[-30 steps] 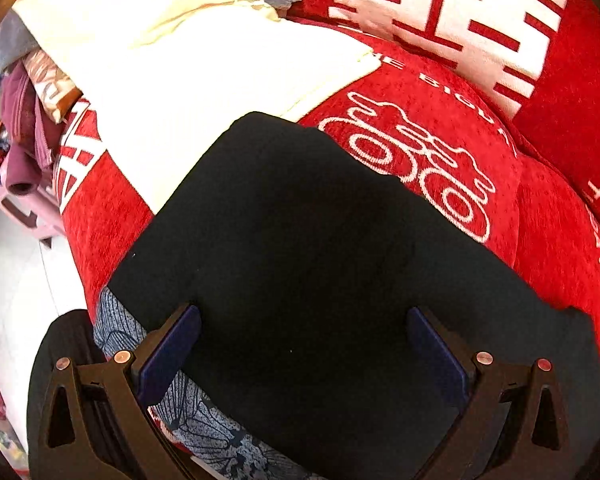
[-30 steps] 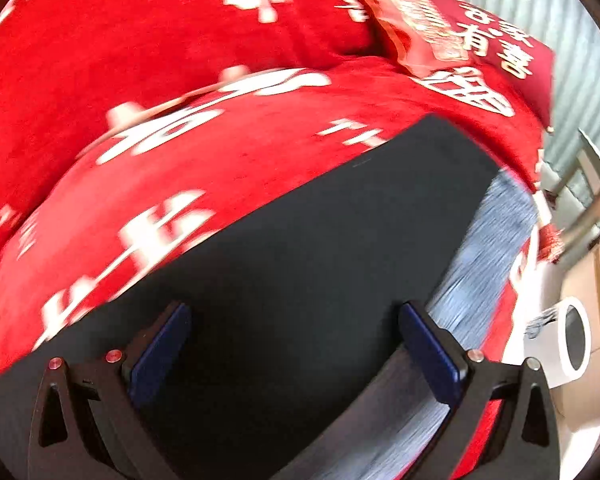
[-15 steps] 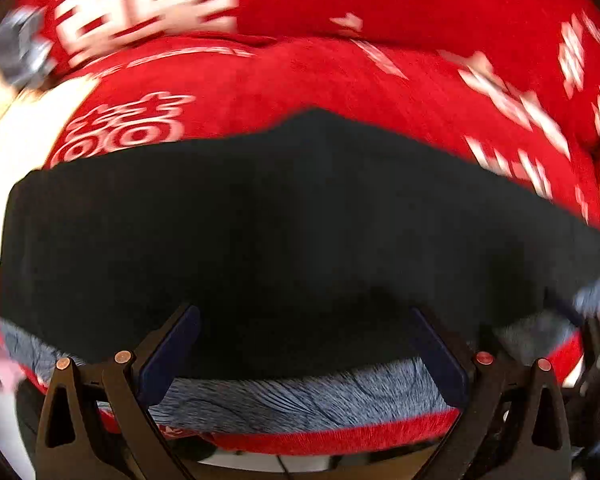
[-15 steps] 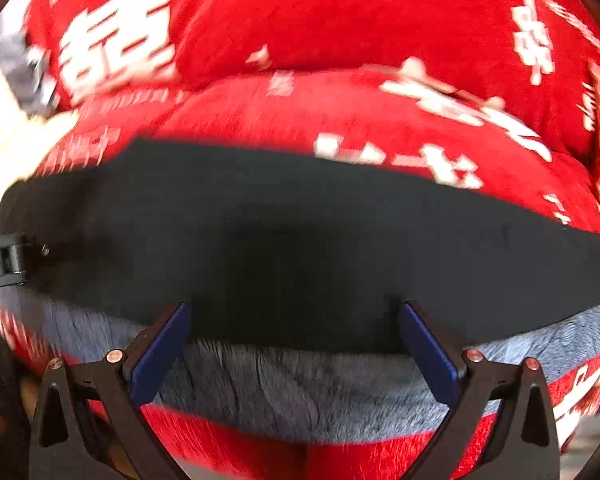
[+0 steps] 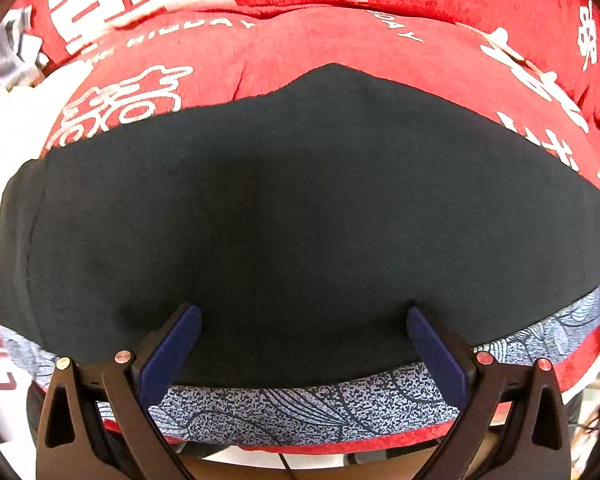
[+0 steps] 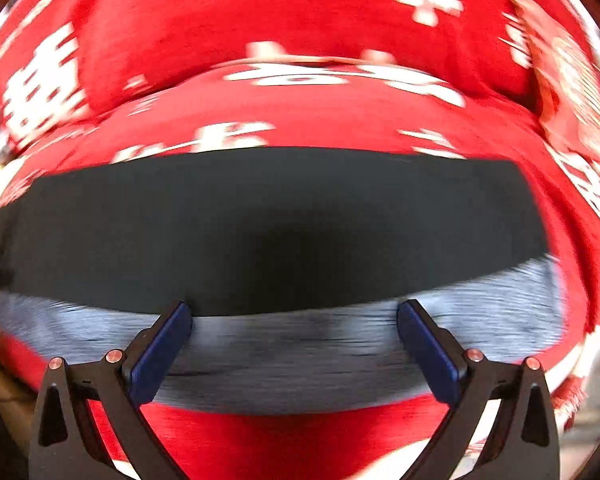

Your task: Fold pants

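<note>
Black pants (image 5: 300, 216) lie flat as a long band across a red sofa seat, on top of a blue-grey patterned cloth (image 5: 312, 404) along the front edge. My left gripper (image 5: 300, 344) is open and empty, its fingertips over the pants' near edge. In the right wrist view the pants (image 6: 276, 224) stretch left to right, with the blue-grey cloth (image 6: 300, 360) below them. My right gripper (image 6: 294, 340) is open and empty, above the near edge of the pants. The right view is motion-blurred.
The sofa is covered in red fabric with white characters (image 5: 380, 44), with red back cushions (image 6: 260, 8) behind the seat. A white cloth (image 5: 4, 120) lies at the far left. Floor shows below the sofa's front edge.
Both wrist views have swung round to face the sofa back, with the pants now lying crosswise. The pile of clothes at the left has dropped out of view. Both grippers stayed open.
</note>
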A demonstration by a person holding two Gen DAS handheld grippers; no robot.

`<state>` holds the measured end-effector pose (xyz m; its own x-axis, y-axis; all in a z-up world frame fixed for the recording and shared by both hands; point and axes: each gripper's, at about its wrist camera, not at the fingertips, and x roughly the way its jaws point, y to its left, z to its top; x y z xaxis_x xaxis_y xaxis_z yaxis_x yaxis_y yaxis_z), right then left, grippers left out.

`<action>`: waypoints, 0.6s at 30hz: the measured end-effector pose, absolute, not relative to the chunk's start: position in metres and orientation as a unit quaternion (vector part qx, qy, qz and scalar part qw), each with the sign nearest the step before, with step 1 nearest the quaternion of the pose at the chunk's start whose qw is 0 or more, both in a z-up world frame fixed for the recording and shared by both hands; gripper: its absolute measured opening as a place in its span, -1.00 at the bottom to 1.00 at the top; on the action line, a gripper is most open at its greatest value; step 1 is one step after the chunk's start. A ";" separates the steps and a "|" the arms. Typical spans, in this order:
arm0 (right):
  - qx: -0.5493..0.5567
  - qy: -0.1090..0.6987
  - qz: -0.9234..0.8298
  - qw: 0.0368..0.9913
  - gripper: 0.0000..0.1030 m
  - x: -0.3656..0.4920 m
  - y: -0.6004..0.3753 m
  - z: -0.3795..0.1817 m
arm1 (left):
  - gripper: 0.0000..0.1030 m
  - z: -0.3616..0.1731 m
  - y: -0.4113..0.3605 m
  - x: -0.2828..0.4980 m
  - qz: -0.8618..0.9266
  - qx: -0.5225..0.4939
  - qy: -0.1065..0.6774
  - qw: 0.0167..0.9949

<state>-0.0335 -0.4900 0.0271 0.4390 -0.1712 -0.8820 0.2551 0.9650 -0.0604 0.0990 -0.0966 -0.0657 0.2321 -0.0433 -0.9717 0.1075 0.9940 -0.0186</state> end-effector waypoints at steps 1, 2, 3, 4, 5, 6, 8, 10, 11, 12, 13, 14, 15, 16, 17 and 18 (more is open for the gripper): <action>0.065 0.508 -0.149 0.846 0.99 -0.038 -0.508 0.028 | 1.00 -0.064 -0.102 0.098 -0.045 0.033 0.615 0.786; 0.093 0.499 -0.188 0.841 0.99 -0.048 -0.532 0.031 | 1.00 -0.063 -0.108 0.096 -0.048 0.039 0.615 0.786; 0.108 0.494 -0.203 0.839 0.99 -0.053 -0.542 0.035 | 1.00 -0.061 -0.113 0.093 -0.055 0.044 0.616 0.785; 0.149 0.475 -0.199 0.844 0.99 -0.066 -0.554 0.042 | 1.00 -0.059 -0.117 0.088 -0.066 0.046 0.617 0.783; 0.167 0.460 -0.210 0.846 0.99 -0.077 -0.558 0.046 | 1.00 -0.057 -0.129 0.085 -0.080 0.050 0.618 0.781; 0.172 0.454 -0.219 0.846 0.99 -0.082 -0.556 0.047 | 1.00 -0.057 -0.140 0.083 -0.088 0.056 0.617 0.780; 0.192 0.429 -0.195 0.861 0.99 -0.105 -0.556 0.049 | 1.00 -0.054 -0.165 0.074 -0.105 0.075 0.611 0.781; 0.216 0.417 -0.178 0.865 0.99 -0.118 -0.555 0.046 | 1.00 -0.054 -0.193 0.072 -0.123 0.093 0.610 0.777; 0.232 0.418 -0.159 0.864 0.99 -0.123 -0.554 0.040 | 1.00 -0.055 -0.209 0.071 -0.126 0.100 0.608 0.778; 0.239 0.422 -0.148 0.862 0.99 -0.125 -0.555 0.035 | 1.00 -0.054 -0.221 0.072 -0.127 0.104 0.605 0.779; 0.242 0.427 -0.141 0.860 0.99 -0.128 -0.554 0.030 | 1.00 -0.054 -0.234 0.074 -0.125 0.107 0.602 0.781; 0.245 0.429 -0.132 0.860 0.99 -0.128 -0.553 0.023 | 1.00 -0.053 -0.247 0.076 -0.124 0.108 0.601 0.782; 0.247 0.425 -0.127 0.862 1.00 -0.127 -0.551 0.020 | 1.00 -0.053 -0.258 0.078 -0.128 0.106 0.603 0.780; 0.243 0.418 -0.128 0.866 1.00 -0.127 -0.549 0.022 | 1.00 -0.053 -0.271 0.083 -0.136 0.103 0.609 0.774; 0.237 0.402 -0.121 0.876 1.00 -0.126 -0.548 0.026 | 1.00 -0.053 -0.288 0.084 -0.134 0.108 0.611 0.772; 0.236 0.393 -0.114 0.881 1.00 -0.124 -0.546 0.027 | 1.00 -0.053 -0.300 0.085 -0.128 0.116 0.606 0.776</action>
